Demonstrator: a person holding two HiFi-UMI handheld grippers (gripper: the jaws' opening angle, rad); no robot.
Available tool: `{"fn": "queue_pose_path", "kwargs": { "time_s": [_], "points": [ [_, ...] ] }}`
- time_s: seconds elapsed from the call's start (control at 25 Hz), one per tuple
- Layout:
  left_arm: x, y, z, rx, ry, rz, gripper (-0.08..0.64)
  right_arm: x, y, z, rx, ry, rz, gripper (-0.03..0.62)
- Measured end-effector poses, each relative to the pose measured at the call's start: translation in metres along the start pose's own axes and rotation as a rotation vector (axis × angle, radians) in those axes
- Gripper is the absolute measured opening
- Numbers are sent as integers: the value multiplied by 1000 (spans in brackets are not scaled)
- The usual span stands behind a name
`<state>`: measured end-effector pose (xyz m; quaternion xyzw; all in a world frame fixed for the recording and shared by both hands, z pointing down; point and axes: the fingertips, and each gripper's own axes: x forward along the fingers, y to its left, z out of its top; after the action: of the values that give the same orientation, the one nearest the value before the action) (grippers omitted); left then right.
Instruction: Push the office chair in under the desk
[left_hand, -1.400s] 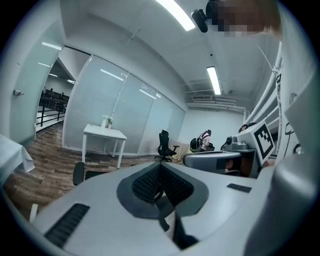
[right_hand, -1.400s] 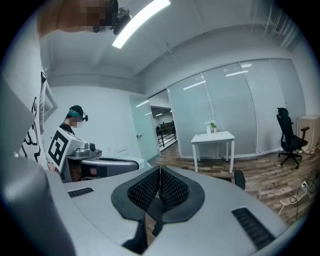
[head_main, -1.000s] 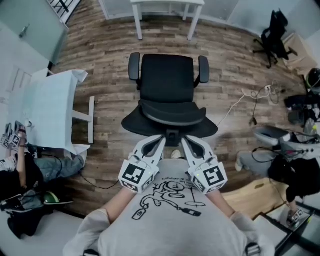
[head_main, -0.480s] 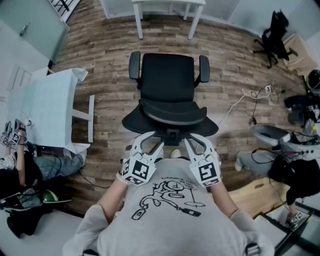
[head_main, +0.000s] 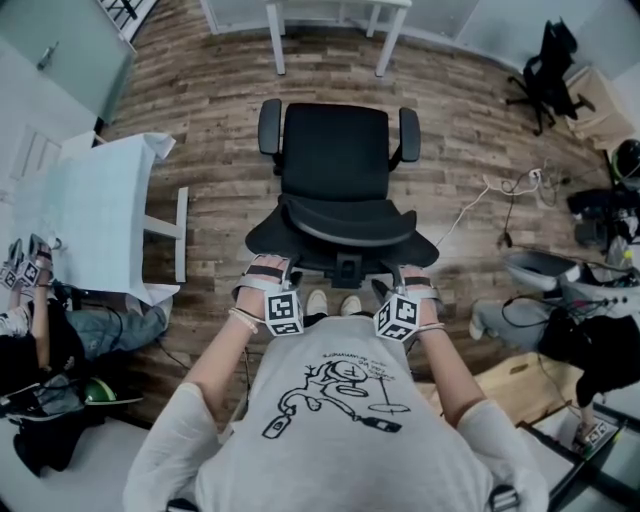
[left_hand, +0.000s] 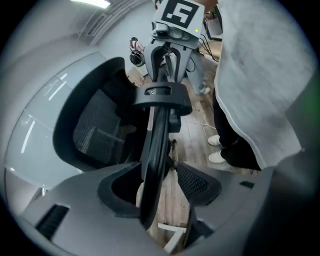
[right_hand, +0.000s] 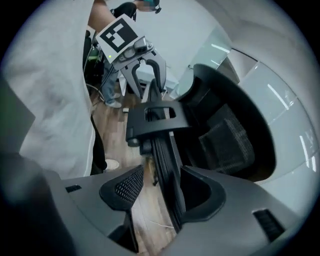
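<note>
The office chair stands mid-frame on the wood floor, well apart from the white desk at the top edge and not yet under it. At the lower centre, the left gripper and right gripper have just been opening. Their jaws are released, and each straddles the backrest rim without clamping it. An uneven shove could swivel the chair so that an armrest strikes a desk leg. The only possible container is the tan shape at lower right, too unclear to judge.
</note>
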<state>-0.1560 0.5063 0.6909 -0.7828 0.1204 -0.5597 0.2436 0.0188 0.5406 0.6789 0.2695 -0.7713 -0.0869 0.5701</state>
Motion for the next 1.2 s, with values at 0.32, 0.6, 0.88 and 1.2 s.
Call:
{"fn": "queue_pose_path", "kwargs": {
  "time_s": [0.32, 0.6, 0.88, 1.2],
  "points": [
    [20, 8, -6, 16, 56, 41, 117, 19, -9, -18, -24, 51, -53, 137],
    [27, 14, -9, 19, 53, 36, 114, 28, -15, -17, -6, 63, -65, 137],
    [41, 34, -9, 11, 66, 34, 112, 39, -38, -21, 11, 89, -64, 137],
    [63, 65, -13, 9, 65, 47, 114, 59, -72, -20, 26, 88, -60, 138]
  ]
}}
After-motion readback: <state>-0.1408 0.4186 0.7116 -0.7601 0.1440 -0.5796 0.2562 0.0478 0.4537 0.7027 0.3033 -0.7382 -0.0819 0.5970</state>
